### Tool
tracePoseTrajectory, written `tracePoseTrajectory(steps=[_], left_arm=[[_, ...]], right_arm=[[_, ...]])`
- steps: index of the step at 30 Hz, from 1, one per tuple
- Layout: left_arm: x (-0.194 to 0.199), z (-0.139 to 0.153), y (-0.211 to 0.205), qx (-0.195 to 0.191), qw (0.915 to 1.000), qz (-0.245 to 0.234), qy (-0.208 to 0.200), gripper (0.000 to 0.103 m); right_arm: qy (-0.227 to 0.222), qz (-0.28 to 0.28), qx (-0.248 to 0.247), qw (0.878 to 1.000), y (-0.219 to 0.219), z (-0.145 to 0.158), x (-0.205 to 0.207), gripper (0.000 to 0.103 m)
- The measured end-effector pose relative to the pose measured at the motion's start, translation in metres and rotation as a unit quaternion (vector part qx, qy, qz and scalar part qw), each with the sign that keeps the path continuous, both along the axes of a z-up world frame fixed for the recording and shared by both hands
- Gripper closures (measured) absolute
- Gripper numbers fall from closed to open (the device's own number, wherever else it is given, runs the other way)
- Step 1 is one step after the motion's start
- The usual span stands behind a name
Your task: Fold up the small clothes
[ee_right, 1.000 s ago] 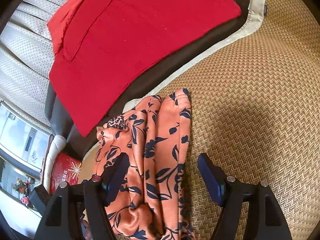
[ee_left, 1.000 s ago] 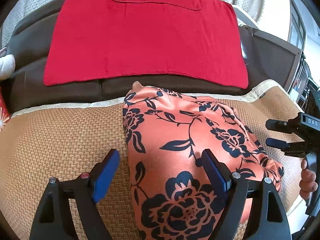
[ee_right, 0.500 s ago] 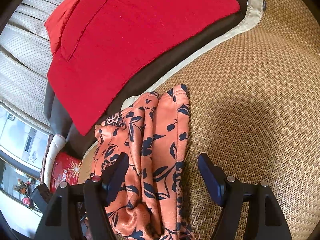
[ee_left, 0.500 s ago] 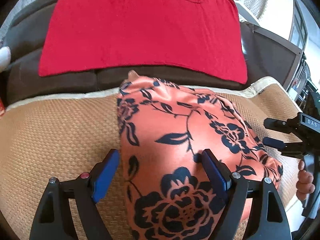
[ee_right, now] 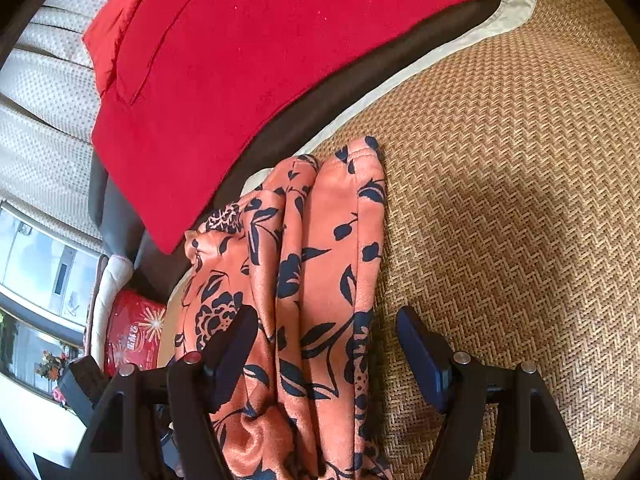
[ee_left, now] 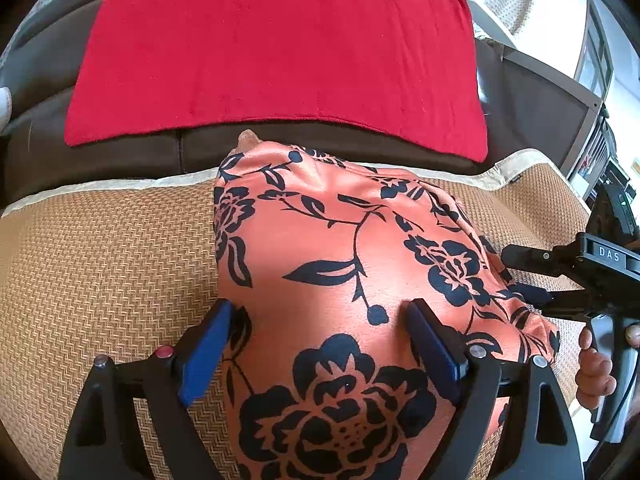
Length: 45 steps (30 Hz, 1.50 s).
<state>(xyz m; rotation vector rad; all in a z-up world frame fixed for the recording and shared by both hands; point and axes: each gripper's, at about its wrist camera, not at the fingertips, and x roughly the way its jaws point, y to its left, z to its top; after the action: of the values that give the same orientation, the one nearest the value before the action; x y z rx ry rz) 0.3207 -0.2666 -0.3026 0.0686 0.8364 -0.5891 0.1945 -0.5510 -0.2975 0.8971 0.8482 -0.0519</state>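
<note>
An orange garment with a black flower print (ee_left: pixel 340 248) lies folded into a long bundle on a woven mat (ee_left: pixel 100 260). My left gripper (ee_left: pixel 320 312) hangs over its near end and its jaws are opening. The cloth lies between and under the blue pads (ee_left: pixel 204 352), which do not pinch it. In the right wrist view the garment (ee_right: pixel 320 264) shows several lengthwise folds. My right gripper (ee_right: pixel 326 316) stands open over its right edge with a fold between the fingers, unpinched. The right gripper (ee_left: pixel 516 274) also reaches in at the bundle's right side.
A red cloth (ee_left: pixel 276 52) is spread over the brown sofa back (ee_left: pixel 120 152) beyond the mat. A person's hand (ee_left: pixel 596 376) holds the right gripper's handle. A red packet (ee_right: pixel 134 336) lies left of the garment. Bare mat (ee_right: pixel 520 200) stretches to the right.
The left gripper has shifted so that its left pad now sits at the garment's left edge, and the garment looks larger. The right wrist view is almost the same.
</note>
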Motion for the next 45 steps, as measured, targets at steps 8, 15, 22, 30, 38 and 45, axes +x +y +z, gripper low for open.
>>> tracePoseTrajectory(steps=[8, 15, 22, 30, 38, 45], left_arm=[[0.0, 0.0, -0.001, 0.001, 1.0, -0.002, 0.0, 0.015], [0.0, 0.0, 0.0, 0.002, 1.0, -0.007, 0.002, 0.015], [-0.005, 0.018, 0.021, -0.008, 0.9994, 0.016, -0.029, 0.015], [0.0, 0.017, 0.046, 0.061, 0.9946, 0.059, -0.06, 0.015], [-0.001, 0.005, 0.04, 0.111, 0.9907, 0.045, -0.066, 0.015], [-0.003, 0.007, 0.044, 0.105, 0.9917, 0.04, -0.062, 0.015]], right_arm=[[0.004, 0.005, 0.0, 1.0, 0.006, 0.0, 0.005, 0.028], [0.002, 0.003, -0.006, 1.0, 0.01, 0.001, 0.006, 0.028], [-0.104, -0.024, -0.066, 0.992, 0.027, 0.052, -0.007, 0.028], [-0.076, 0.023, -0.094, 0.992, 0.068, 0.05, 0.018, 0.032], [-0.018, 0.027, -0.09, 0.995, 0.088, 0.031, 0.049, 0.032], [-0.035, -0.005, -0.09, 0.995, 0.088, 0.035, 0.092, 0.031]])
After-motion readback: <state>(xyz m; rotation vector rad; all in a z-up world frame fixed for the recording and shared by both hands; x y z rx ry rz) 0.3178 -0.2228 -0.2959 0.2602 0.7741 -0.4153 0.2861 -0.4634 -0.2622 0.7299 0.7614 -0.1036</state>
